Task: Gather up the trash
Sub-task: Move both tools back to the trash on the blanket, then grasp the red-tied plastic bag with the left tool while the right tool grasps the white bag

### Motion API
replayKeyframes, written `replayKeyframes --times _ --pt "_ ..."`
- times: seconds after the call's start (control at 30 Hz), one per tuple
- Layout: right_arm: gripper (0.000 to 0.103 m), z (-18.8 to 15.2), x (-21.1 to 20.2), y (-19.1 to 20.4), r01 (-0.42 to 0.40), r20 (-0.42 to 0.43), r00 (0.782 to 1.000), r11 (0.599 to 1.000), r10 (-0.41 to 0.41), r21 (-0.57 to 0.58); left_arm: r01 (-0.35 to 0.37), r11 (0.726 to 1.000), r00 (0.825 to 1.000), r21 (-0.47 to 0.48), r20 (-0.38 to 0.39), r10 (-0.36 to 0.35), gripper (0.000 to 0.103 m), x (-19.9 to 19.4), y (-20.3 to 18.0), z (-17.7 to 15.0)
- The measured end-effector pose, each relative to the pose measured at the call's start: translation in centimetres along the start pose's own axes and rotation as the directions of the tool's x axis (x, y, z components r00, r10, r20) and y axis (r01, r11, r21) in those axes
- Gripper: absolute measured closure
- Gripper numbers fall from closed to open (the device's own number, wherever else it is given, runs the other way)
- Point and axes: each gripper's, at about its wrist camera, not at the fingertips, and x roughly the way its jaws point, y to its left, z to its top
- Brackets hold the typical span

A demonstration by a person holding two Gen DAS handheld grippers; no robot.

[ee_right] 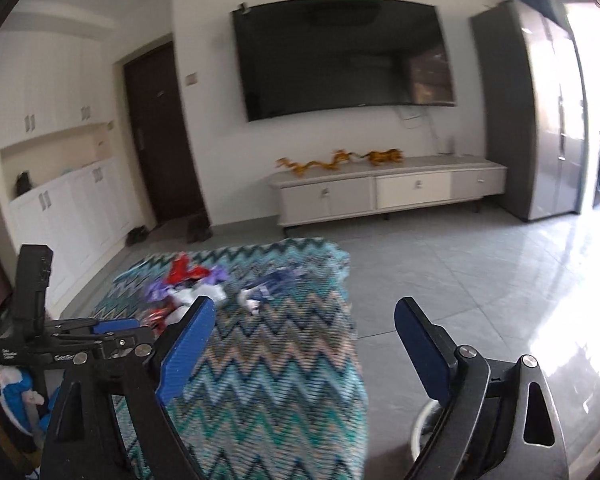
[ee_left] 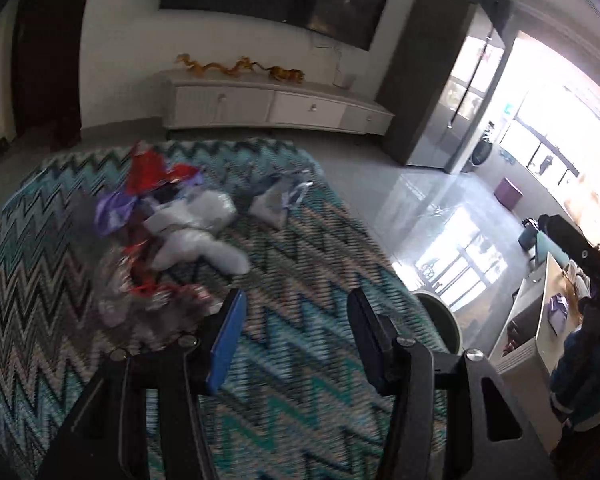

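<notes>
A heap of crumpled trash [ee_left: 168, 232], red, purple, white and silvery wrappers, lies on a table under a teal zigzag cloth [ee_left: 300, 380]. A smaller white and blue scrap [ee_left: 274, 204] lies apart, to the right of the heap. My left gripper [ee_left: 297, 294] hovers over the cloth near the heap's right side, open, with nothing between its blue pads. In the right wrist view my right gripper [ee_right: 305, 302] is open wide and empty above the near part of the cloth [ee_right: 268, 380]. The trash heap [ee_right: 188, 284] and the scrap [ee_right: 260, 296] lie beyond it. The left gripper's handle [ee_right: 32, 300] shows at the left.
A white round bin [ee_left: 440, 312] [ee_right: 422, 420] stands on the tiled floor by the table's right edge. Further back are a low TV console [ee_right: 388, 190] and a wall TV [ee_right: 340, 60]. A grey fridge [ee_right: 540, 120] stands right. A person in a blue jacket [ee_left: 580, 384] is beside a desk.
</notes>
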Motion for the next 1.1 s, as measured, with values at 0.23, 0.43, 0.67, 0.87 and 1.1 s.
replayKeyframes --times 0.23,0.43,0.67,0.87,1.1 --pt "0.027 -0.2 7.6 3.9 -0.128 -0.13 0.984 0.991 0.121 -0.047 -0.003 1.0 1.0 -0.026 -0.029 0.002 0.052 2.1 5.9 -0.6" --pt "0.029 -1.0 13.9 6.9 -0.204 -0.218 0.958 0.976 0.184 -0.073 0.048 0.998 0.996 0.035 -0.071 -0.045 0.052 5.2 7.4 0.5" --pt "0.029 -1.8 20.0 9.5 -0.27 -0.303 0.923 0.96 0.237 -0.071 0.042 0.999 0.99 0.031 -0.139 -0.037 0.052 9.4 9.3 0.3" --pt "0.036 -3.4 25.1 12.0 -0.321 -0.391 0.882 0.943 0.264 -0.087 0.052 0.997 0.989 0.055 -0.142 -0.044 0.052 10.1 9.4 -0.5" --pt "0.063 -5.2 28.0 13.2 -0.353 -0.457 0.844 0.932 0.281 -0.079 0.063 0.995 0.988 0.078 -0.144 -0.052 0.06 10.0 9.1 -1.4"
